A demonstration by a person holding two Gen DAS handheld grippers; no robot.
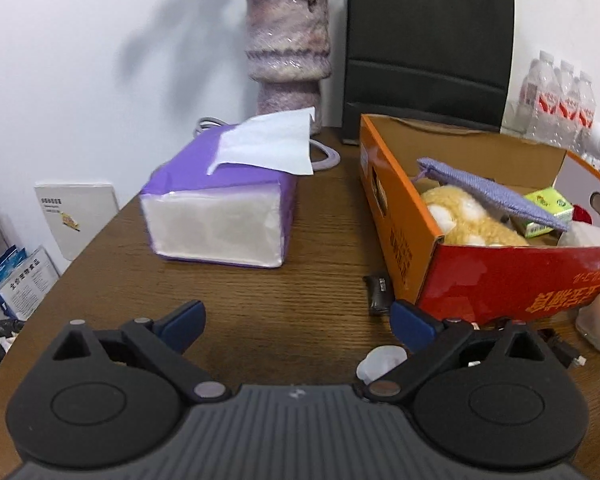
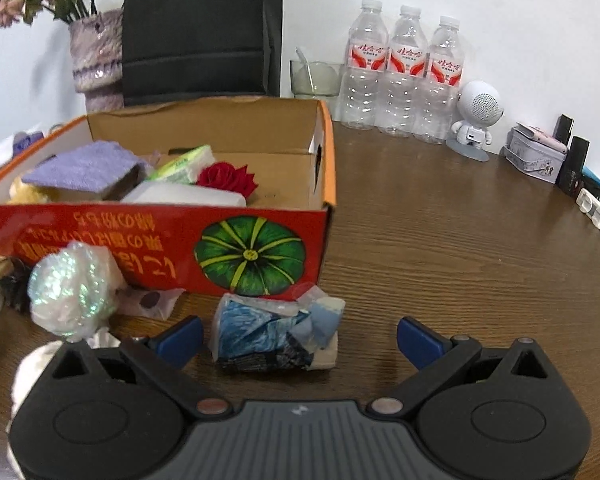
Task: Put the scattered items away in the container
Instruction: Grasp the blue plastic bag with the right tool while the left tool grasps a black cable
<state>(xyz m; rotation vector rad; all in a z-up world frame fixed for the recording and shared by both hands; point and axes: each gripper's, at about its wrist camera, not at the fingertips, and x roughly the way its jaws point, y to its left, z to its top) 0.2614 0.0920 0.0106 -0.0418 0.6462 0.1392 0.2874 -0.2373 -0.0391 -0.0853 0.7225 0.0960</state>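
Right wrist view: the right gripper [image 2: 300, 334] hung low over the bench [image 2: 460, 260], jaws wide apart and holding nothing, with a crumpled blue packet [image 2: 268, 334] lying between them, probably lined up for a pick.
Left wrist view: the left gripper [image 1: 298, 322] was also wide open and empty, over bare wood.
Box [image 2: 260, 240]: already held a purple cloth [image 2: 84, 166], a red rose [image 2: 228, 178] and a plush toy [image 1: 468, 220].
Still outside: a shiny ball [image 2: 74, 290] and a small black item [image 1: 378, 294], just beside the box.
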